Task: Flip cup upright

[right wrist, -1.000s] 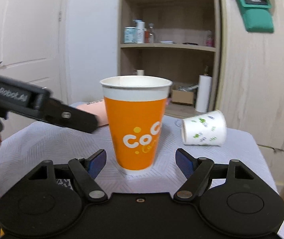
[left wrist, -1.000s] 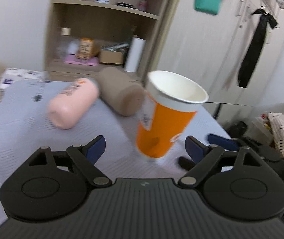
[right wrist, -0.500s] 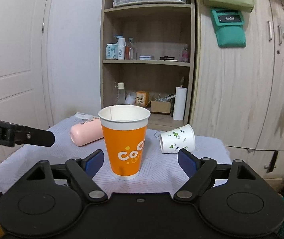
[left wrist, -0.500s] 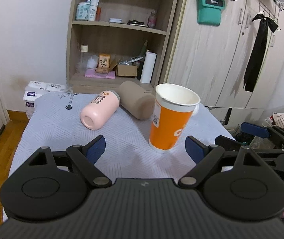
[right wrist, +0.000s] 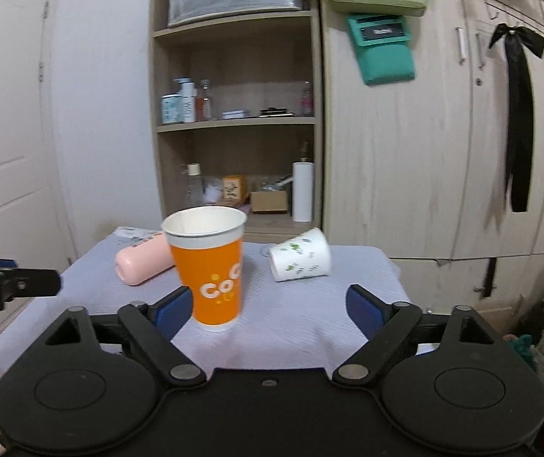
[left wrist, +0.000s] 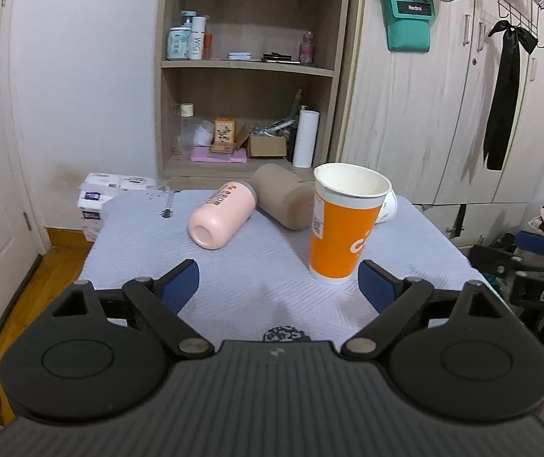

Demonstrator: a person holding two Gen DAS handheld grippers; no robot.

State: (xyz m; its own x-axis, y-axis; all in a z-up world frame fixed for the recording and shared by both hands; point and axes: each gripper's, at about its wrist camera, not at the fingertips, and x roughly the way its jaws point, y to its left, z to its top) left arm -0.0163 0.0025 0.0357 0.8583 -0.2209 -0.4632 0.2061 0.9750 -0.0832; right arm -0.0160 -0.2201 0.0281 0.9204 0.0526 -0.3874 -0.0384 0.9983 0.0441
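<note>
The orange cup (left wrist: 342, 224) stands mouth-up on the cloth-covered table (left wrist: 256, 278), so I judge its flip done. Left to right: my left gripper (left wrist: 277, 285) is spread wide, holding nothing, clear of the pink bottle (left wrist: 222, 215) lying beside it; my right gripper (right wrist: 268, 306) gapes equally empty, the white cup (right wrist: 300, 255) beyond on its side.

the left matte black plastic two-finger tool (left wrist: 277, 285) has blue pads (left wrist: 178, 285), round silver pivot screws, two embossed discs and a ribbed dark grey housing. the right black plastic two-finger tool (right wrist: 268, 310) looks alike, with a smooth housing and one small centre screw.
</note>
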